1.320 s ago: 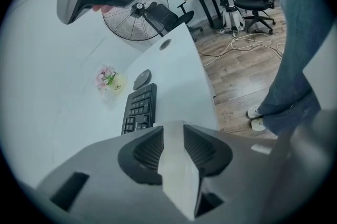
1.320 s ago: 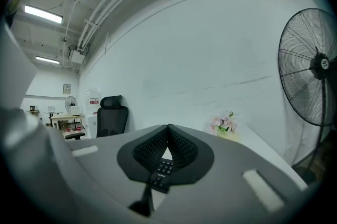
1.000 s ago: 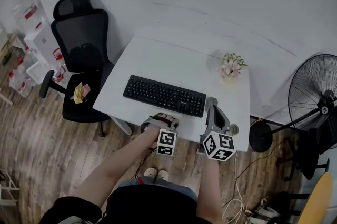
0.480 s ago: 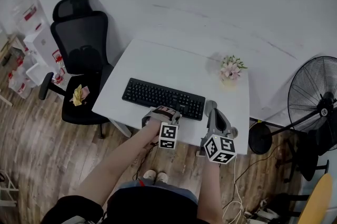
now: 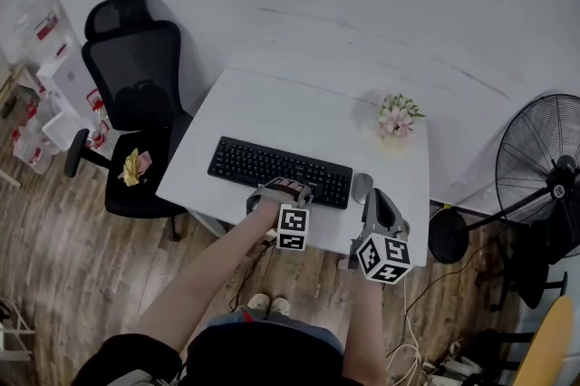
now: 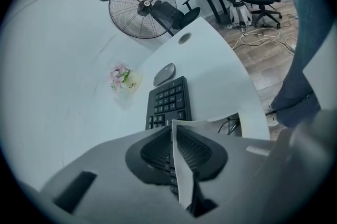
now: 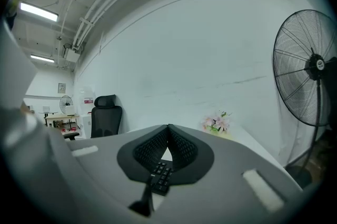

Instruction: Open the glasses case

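No glasses case showed in any view. The bench (image 5: 290, 117) carried a keyboard (image 5: 279, 172), a mouse (image 5: 361, 187) and a flower pot (image 5: 397, 116). Left claw (image 6: 171, 124) and right claw (image 7: 168, 126) hung at its near edge, both pinched together and empty. Judgement: locate the case first. If it's closed, pin the base with one claw and lift the lid with the other.

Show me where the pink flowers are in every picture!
Head view: the pink flowers stand at the far right of the desk.
Left gripper view: left of the middle, just left of the mouse.
Right gripper view: right of the middle, left of the fan.
Shared landmark: the fan, seen in all three views.
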Available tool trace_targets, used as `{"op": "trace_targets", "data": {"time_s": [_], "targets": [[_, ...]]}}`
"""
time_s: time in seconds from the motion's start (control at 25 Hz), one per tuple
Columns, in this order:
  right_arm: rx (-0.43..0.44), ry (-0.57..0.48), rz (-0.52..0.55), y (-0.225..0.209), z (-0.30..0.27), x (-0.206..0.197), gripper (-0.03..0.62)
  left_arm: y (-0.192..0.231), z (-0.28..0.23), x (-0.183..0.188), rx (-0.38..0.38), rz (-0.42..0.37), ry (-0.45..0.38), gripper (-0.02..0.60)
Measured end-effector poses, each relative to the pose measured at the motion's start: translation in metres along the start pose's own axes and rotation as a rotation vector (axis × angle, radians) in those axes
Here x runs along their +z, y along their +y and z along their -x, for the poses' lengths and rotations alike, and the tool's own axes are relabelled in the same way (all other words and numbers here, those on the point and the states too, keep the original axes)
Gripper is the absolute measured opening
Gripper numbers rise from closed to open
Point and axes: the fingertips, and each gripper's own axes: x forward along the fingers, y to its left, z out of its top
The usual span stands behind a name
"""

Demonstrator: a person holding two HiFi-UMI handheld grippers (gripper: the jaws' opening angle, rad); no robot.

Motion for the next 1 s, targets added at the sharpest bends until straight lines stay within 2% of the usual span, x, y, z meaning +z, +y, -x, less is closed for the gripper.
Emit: {"op": "trace_targets", "data": {"time_s": [0.4, 0.68, 0.88, 1.0], "targets": [[0.004, -0.001, -0.005, 0.0, -0.006, 0.001, 0.008, 0.002, 0.001, 0.001, -0.006, 0.025, -0.008, 0.063], [0.019, 0.001, -0.008, 0.007, -0.009, -0.001, 0.008, 0.002, 0.015, 0.007, -0.002, 0.065, -0.051, 0.075], [0.032, -0.004, -0.014, 0.014, -0.01, -0.001, 0.008, 0.005, 0.031, 0.011, 0.009, 0.149, -0.11, 0.075], [0.035, -0.007, -0.021, 0.016, -0.009, 0.0, 0.008, 0.018, 0.045, 0.011, 0.042, 0.319, -0.173, 0.07]]}}
